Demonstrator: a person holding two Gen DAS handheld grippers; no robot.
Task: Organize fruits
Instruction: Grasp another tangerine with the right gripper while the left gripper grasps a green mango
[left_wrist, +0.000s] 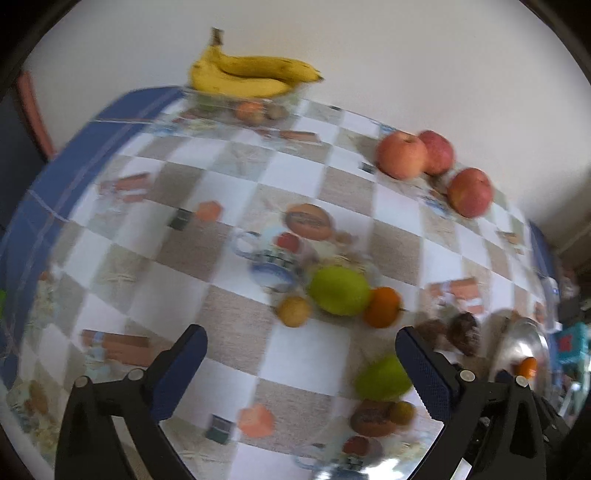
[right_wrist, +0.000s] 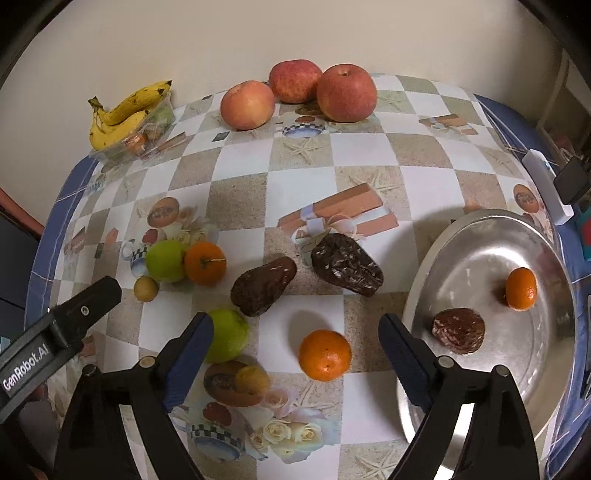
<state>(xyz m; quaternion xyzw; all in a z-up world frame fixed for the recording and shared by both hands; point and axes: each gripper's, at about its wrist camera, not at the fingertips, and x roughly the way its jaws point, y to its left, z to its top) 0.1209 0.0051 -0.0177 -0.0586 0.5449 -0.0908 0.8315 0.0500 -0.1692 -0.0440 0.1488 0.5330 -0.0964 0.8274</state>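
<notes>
My right gripper (right_wrist: 295, 343) is open above the table, with a loose orange (right_wrist: 324, 355) between its fingers. A steel plate (right_wrist: 480, 243) at the right holds an orange (right_wrist: 521, 288) and a brown fruit (right_wrist: 459, 330). Two more brown fruits (right_wrist: 263, 287) (right_wrist: 346, 264) lie mid-table. A green fruit (right_wrist: 226, 335) sits by my left finger. A green fruit (right_wrist: 166, 260), an orange (right_wrist: 205, 263) and a small yellow fruit (right_wrist: 146, 288) cluster at the left. My left gripper (left_wrist: 301, 350) is open and empty; the same cluster (left_wrist: 339, 291) lies ahead of it.
Three apples (right_wrist: 295, 94) stand at the far edge by the wall. A clear container (right_wrist: 147, 129) with bananas (right_wrist: 122, 114) on top sits at the far left. My left gripper's body (right_wrist: 55, 332) shows at the left. A small yellow fruit (right_wrist: 252, 380) lies near the front.
</notes>
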